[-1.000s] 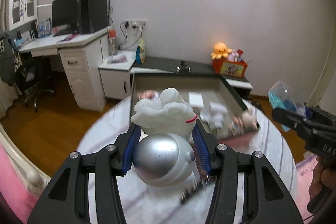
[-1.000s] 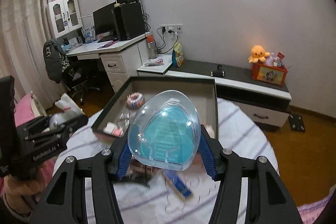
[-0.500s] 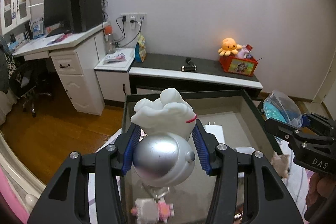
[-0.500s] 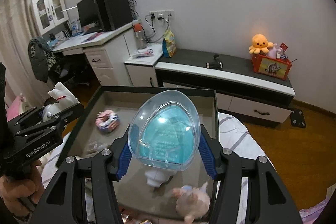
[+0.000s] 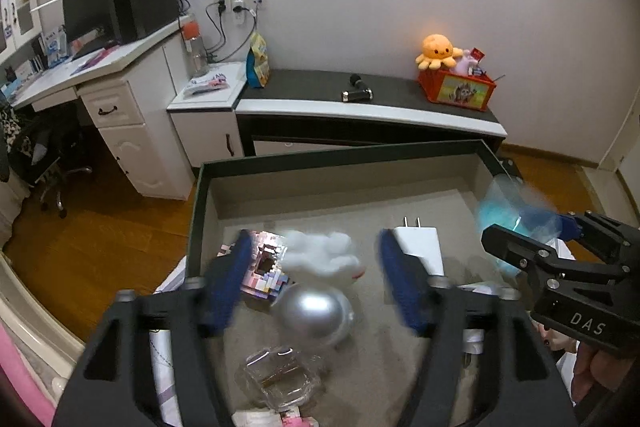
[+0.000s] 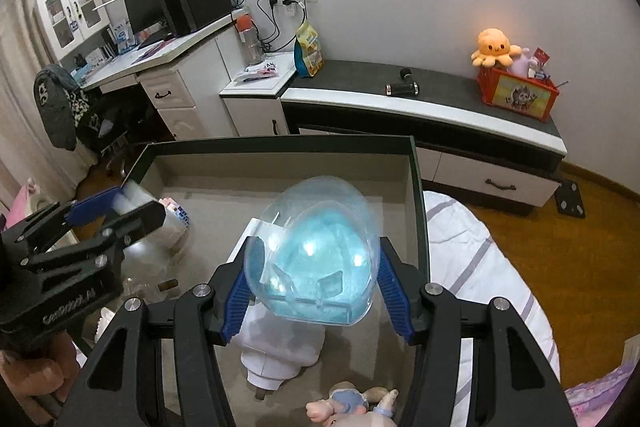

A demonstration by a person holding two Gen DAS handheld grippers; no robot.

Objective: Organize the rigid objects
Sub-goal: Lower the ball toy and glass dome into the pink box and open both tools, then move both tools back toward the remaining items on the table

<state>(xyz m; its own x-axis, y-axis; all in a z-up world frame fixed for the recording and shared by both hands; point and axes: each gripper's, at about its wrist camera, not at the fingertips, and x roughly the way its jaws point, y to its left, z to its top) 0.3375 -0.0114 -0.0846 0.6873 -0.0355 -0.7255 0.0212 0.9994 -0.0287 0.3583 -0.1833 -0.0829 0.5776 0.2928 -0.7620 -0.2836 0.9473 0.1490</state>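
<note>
left wrist view: the step in hand is the drop into the dark open box [image 5: 200, 203]. the left hand-held gripper [image 5: 316, 283] has its jaws opening, well clear of the silver and white figure [image 5: 316, 307], which is blurred between them, over or on the box floor beside a pink block toy [image 5: 262, 269] and a white plug [image 5: 420, 247]. the right hand-held gripper [image 5: 532, 231] shows at the right edge.

right wrist view: the right hand-held gripper [image 6: 314, 291] is opening too, with the clear blue egg case [image 6: 316, 255] between its blue pads; whether the left pad is touching it i cannot tell, and the right pad looks just clear. the case hangs above the box. next, i judge, both tools must finish letting go and lift straight out without knocking the toys.
</note>
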